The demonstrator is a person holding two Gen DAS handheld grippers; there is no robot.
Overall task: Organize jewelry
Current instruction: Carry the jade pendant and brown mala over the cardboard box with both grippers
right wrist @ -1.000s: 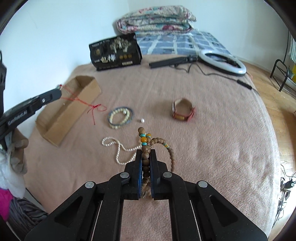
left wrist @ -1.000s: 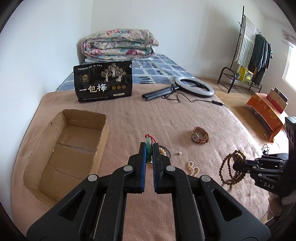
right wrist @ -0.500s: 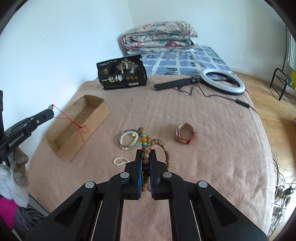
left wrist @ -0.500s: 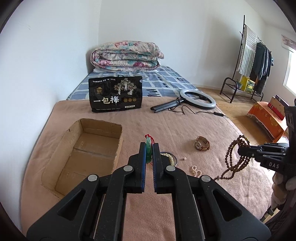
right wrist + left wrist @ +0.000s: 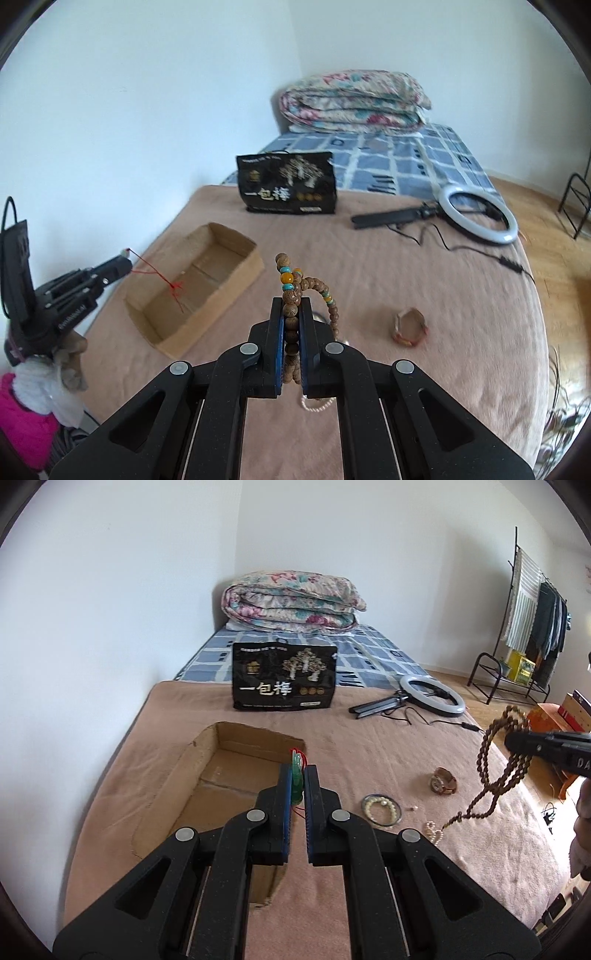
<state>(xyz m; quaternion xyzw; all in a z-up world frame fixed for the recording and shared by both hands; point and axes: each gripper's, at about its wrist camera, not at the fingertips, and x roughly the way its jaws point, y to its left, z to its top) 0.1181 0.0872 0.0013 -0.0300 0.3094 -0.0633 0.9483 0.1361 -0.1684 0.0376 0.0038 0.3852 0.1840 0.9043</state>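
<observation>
Both of my hand-held grippers have come up off the bed since a second ago: my left hand-held gripper is clamped on the green pendant, now over the box, not the blanket. My right hand-held gripper grips the wooden beads, dangling clear of the bed. Black bag reads "一包梅".

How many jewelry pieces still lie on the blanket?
4: watch, bangle ring, loose bead, pearl strand, all right of the box. Grippers may hide more.
</observation>
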